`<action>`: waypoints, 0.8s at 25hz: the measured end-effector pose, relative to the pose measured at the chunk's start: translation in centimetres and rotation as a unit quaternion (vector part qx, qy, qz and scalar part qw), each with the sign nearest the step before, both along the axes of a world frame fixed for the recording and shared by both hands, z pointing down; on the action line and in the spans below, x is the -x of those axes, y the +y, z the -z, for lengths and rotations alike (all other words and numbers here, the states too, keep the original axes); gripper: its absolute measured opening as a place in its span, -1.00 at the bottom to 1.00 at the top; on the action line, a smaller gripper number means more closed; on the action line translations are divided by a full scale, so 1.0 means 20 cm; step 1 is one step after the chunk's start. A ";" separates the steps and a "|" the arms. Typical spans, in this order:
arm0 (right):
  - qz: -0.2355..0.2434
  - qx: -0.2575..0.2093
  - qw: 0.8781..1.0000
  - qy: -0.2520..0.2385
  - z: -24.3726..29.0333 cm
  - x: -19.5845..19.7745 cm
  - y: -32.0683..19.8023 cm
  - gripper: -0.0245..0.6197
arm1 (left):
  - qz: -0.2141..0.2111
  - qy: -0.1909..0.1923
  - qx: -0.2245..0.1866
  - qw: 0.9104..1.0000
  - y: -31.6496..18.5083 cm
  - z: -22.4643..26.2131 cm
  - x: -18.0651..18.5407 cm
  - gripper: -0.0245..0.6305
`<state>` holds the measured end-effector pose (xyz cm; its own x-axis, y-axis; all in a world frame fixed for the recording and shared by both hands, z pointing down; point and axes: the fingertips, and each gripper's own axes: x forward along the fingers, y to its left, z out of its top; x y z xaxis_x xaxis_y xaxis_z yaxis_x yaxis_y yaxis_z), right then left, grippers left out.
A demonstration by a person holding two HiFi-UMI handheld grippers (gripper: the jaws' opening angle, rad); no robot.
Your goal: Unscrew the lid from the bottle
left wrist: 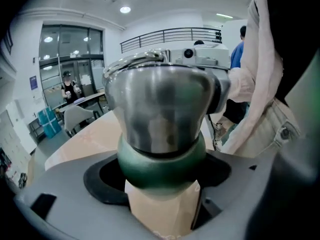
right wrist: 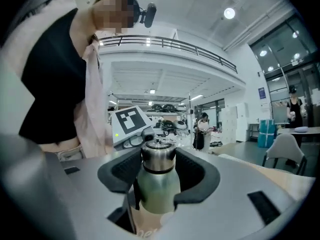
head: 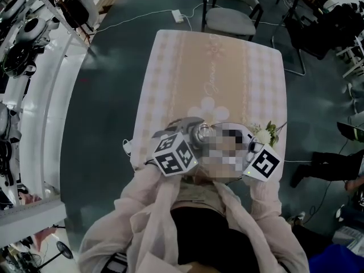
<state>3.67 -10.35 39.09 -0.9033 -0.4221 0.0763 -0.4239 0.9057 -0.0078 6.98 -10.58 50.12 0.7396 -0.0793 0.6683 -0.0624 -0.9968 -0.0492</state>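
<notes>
Both arms are bent in tight against the chest, pale pink sleeves (head: 145, 206) running forward to the two tools, which face each other over the near edge of the table (head: 170, 67).

The left gripper (left wrist: 161, 176) tips downward, and its dark pads are closed on the green body of the bottle (right wrist: 157, 189), just below the shoulder. The right gripper (right wrist: 159, 166) lies level, and its curved pads press on either side of the steel lid (right wrist: 158, 156). The lid sits seated on the neck, with a thin wire handle on top. The bottle stands roughly upright in the air between the two tools, clear of the cloth.

The left marker cube (head: 175, 155) and the right marker cube (head: 263, 164) carry black-and-white square patterns and no words.

The table wears a beige checked cloth. A pale cursive line runs along its middle, too faint to read. A small bunch of white flowers (head: 267, 134) lies at the cloth's near right corner, just beside the right tool.

Beyond the far edge stands a grey chair (head: 227, 16), and a white power strip (head: 178, 16) lies on the dark floor.
</notes>
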 end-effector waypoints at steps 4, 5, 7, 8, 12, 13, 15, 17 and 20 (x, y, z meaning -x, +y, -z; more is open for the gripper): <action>0.067 0.009 0.998 0.012 -0.01 -0.02 0.02 -0.21 | -0.029 -0.006 0.005 1.000 0.03 -0.01 -0.01 0.28; 0.072 0.009 0.997 0.017 -0.02 -0.03 0.02 -0.21 | -0.028 -0.007 0.005 1.000 0.03 -0.01 -0.01 0.28; 0.068 0.008 0.997 0.024 -0.03 -0.02 0.02 -0.20 | -0.018 -0.006 0.006 1.000 0.03 -0.01 -0.01 0.28; 0.060 0.006 0.998 0.021 -0.02 -0.02 0.01 -0.20 | -0.009 -0.003 0.008 1.000 0.02 -0.02 -0.01 0.28; -0.012 -0.002 1.000 -0.006 0.01 -0.03 -0.03 -0.19 | 0.050 0.008 0.016 0.999 -0.05 -0.02 0.00 0.28; -0.037 0.000 0.999 -0.010 0.01 -0.03 -0.05 -0.18 | 0.065 0.011 0.016 0.998 -0.07 -0.02 0.00 0.28; -0.091 0.004 0.996 -0.010 0.00 -0.05 -0.07 -0.15 | 0.096 0.018 0.017 0.995 -0.10 -0.01 0.02 0.28; -0.137 0.009 0.991 0.002 -0.03 -0.06 -0.07 -0.14 | 0.121 0.023 0.015 0.992 -0.13 -0.01 0.03 0.28; -0.170 0.008 0.985 0.010 -0.06 -0.06 -0.08 -0.13 | 0.135 0.023 0.005 0.991 -0.15 -0.01 0.02 0.28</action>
<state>4.79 -11.90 40.28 -0.7085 -0.6983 0.1025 -0.7026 0.7115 -0.0093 6.64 -13.65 50.28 0.7219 -0.2724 0.6362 -0.3296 -0.9436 -0.0300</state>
